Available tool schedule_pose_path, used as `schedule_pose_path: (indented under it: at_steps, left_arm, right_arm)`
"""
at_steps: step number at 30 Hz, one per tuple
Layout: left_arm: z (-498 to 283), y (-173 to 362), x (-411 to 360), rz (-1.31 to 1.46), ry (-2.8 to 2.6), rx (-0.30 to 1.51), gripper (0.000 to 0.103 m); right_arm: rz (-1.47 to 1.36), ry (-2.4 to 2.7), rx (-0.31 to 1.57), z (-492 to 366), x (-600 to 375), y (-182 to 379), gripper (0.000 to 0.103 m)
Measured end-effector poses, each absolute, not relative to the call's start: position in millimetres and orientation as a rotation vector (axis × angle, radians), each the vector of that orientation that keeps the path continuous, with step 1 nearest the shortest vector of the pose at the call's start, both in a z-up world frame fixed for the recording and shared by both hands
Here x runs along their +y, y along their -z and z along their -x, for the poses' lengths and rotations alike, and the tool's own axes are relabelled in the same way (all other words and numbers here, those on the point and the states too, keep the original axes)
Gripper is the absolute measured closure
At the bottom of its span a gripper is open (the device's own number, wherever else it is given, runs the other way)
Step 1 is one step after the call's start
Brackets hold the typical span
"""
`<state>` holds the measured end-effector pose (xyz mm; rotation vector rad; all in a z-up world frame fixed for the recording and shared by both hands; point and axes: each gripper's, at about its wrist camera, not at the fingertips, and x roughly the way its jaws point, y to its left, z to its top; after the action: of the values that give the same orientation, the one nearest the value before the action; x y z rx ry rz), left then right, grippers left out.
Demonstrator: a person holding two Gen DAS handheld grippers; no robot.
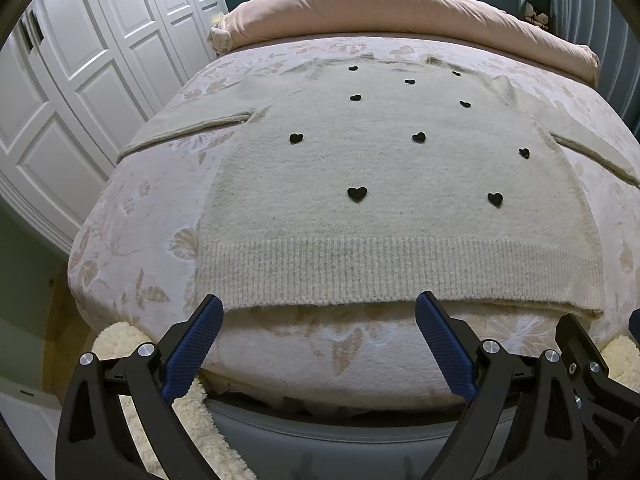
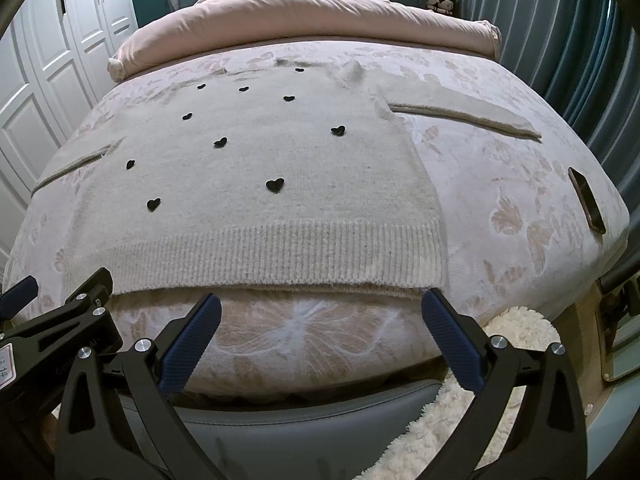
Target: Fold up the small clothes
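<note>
A cream knit sweater with small black hearts lies flat on the bed, both sleeves spread out, its ribbed hem at the near edge. It also shows in the right wrist view. My left gripper is open and empty, just in front of the left part of the hem. My right gripper is open and empty, just in front of the right part of the hem. Part of the right gripper shows at the right edge of the left wrist view.
The bed has a pink floral cover and a rolled pink duvet at the far end. A dark phone lies at the bed's right edge. White wardrobe doors stand left; a fluffy rug lies below.
</note>
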<state>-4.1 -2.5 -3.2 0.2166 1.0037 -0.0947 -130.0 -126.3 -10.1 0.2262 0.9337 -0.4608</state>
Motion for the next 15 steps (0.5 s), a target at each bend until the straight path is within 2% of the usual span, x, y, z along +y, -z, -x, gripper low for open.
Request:
schedule_pose_path:
  at_steps: [15]
  left_arm:
    - [2.6,4.3,-4.4,-0.227,0.089,1.005,0.01]
  right_arm:
    - [-0.224,0.465,0.939,128.5,-128.2,11.6,0.005]
